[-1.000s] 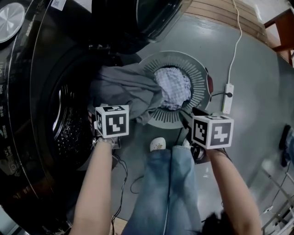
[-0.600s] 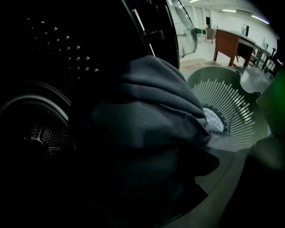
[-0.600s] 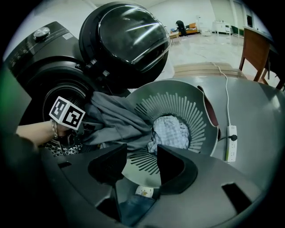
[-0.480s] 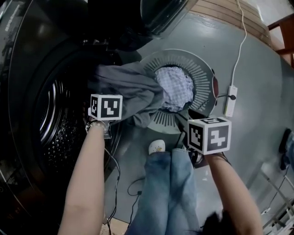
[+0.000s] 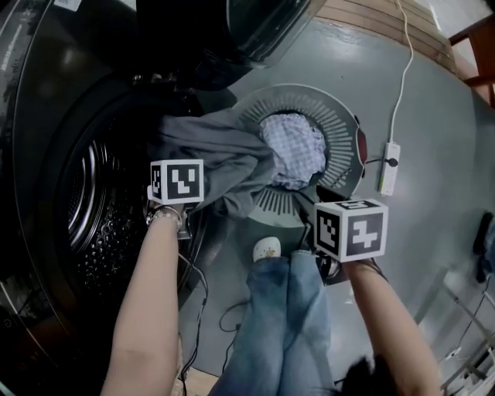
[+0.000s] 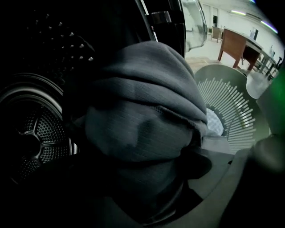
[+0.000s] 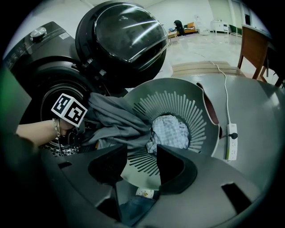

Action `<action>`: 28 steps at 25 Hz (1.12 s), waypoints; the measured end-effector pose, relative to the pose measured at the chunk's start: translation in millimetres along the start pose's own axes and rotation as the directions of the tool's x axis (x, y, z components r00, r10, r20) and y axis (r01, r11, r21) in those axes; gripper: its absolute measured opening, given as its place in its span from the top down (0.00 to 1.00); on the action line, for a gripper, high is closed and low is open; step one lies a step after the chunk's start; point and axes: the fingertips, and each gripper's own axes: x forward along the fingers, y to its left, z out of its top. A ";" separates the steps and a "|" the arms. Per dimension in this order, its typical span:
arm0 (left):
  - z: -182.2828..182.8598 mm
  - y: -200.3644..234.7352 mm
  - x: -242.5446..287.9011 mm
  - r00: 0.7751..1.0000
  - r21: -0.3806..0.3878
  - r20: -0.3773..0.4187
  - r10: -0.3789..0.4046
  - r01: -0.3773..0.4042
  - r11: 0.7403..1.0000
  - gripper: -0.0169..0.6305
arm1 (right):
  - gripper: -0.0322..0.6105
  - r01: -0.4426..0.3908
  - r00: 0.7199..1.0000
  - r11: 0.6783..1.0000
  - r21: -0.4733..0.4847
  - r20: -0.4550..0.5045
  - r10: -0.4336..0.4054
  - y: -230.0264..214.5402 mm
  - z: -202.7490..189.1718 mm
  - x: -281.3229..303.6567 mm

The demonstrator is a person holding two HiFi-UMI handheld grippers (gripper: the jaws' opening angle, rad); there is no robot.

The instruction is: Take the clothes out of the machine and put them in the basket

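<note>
A grey garment (image 5: pixel 220 158) hangs from the washing machine's opening (image 5: pixel 100 216) over the rim of the grey slatted basket (image 5: pixel 340 128). A checked cloth (image 5: pixel 292 151) lies inside the basket. My left gripper (image 5: pixel 181 168) is at the garment's near edge by the drum mouth. In the left gripper view the grey garment (image 6: pixel 147 116) fills the space ahead of the dark jaws. The left gripper (image 6: pixel 147 178) has just been closing, its jaws still wide with a fold of cloth between them. My right gripper (image 7: pixel 140 162) hovers open before the basket (image 7: pixel 178 95), with nothing between its jaws.
The machine's round door (image 5: pixel 255 23) stands open above the basket. A white power strip (image 5: pixel 386 168) with its cable lies on the grey floor to the right. The person's jeans (image 5: pixel 282 317) and a shoe (image 5: pixel 265 247) are just below the basket. A wooden chair (image 7: pixel 254 44) stands far right.
The left gripper moved up and left towards the machine's opening and the garment, then stayed put. The right gripper has barely shifted. The garment lies as before.
</note>
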 end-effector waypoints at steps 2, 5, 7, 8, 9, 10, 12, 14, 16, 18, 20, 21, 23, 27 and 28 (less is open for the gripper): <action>-0.1 3.6 -16.2 0.999 -0.026 0.010 0.038 -0.038 0.999 0.39 | 0.63 0.012 1.000 1.000 0.007 0.009 -0.012 -2.8 0.1 -7.2; 1.8 12.2 -48.5 0.995 -0.092 0.038 0.089 -0.085 0.992 0.90 | 0.64 0.024 0.999 1.000 0.010 0.020 -0.025 -6.7 3.3 -18.4; -2.2 15.7 -63.0 0.996 -0.149 0.038 0.077 -0.071 0.986 0.90 | 0.65 0.023 0.999 1.000 0.012 0.031 -0.024 -6.3 6.6 -25.5; -2.9 12.8 -67.2 0.998 -0.169 0.045 0.054 -0.046 0.985 0.91 | 0.65 0.021 0.999 1.000 0.013 0.037 -0.022 -5.7 8.0 -29.2; -1.5 6.9 -71.0 0.998 -0.182 0.059 0.022 -0.011 0.983 0.91 | 0.66 0.020 0.999 1.000 0.013 0.043 -0.020 -5.3 9.2 -32.9; 2.0 -0.8 -75.3 0.997 -0.191 0.078 -0.014 0.029 0.981 0.91 | 0.66 0.020 0.999 1.000 0.011 0.048 -0.020 -5.4 10.4 -36.6; 11.5 -15.4 -87.6 0.990 -0.200 0.117 -0.075 0.097 0.975 0.91 | 0.66 0.022 0.998 1.000 0.008 0.055 -0.023 -6.2 12.6 -43.8; 20.8 -29.5 -103.7 0.981 -0.203 0.152 -0.123 0.153 0.967 0.91 | 0.66 0.022 0.998 1.000 0.010 0.061 -0.023 -5.9 12.5 -52.1; 30.6 -47.4 -122.7 0.965 -0.194 0.192 -0.177 0.214 0.957 0.91 | 0.66 0.020 0.998 1.000 0.014 0.064 -0.021 -4.7 10.8 -61.9; 41.8 -69.2 -143.2 0.941 -0.167 0.234 -0.244 0.286 0.943 0.91 | 0.66 0.018 0.998 1.000 0.017 0.067 -0.019 -3.4 9.3 -72.4; 54.7 -91.9 -162.7 0.908 -0.131 0.275 -0.316 0.362 0.923 0.91 | 0.66 0.017 0.997 1.000 0.017 0.072 -0.019 -2.7 9.8 -82.4; 61.9 -103.7 -171.8 0.888 -0.115 0.294 -0.354 0.401 0.909 0.91 | 0.66 0.018 0.997 1.000 0.017 0.077 -0.020 -3.1 11.1 -87.2; 76.4 -127.9 -190.0 0.843 -0.083 0.328 -0.426 0.475 0.876 0.91 | 0.67 0.021 0.996 1.000 0.021 0.090 -0.023 -5.3 14.2 -96.7; 99.9 -175.0 -223.8 0.758 -0.017 0.384 -0.528 0.577 0.817 0.91 | 0.67 0.033 0.993 0.999 0.043 0.114 -0.038 -16.0 18.1 -115.9; 105.5 -184.0 -230.4 0.743 -0.004 0.398 -0.538 0.588 0.809 0.91 | 0.67 0.037 0.992 0.998 0.049 0.120 -0.043 -19.9 19.4 -120.3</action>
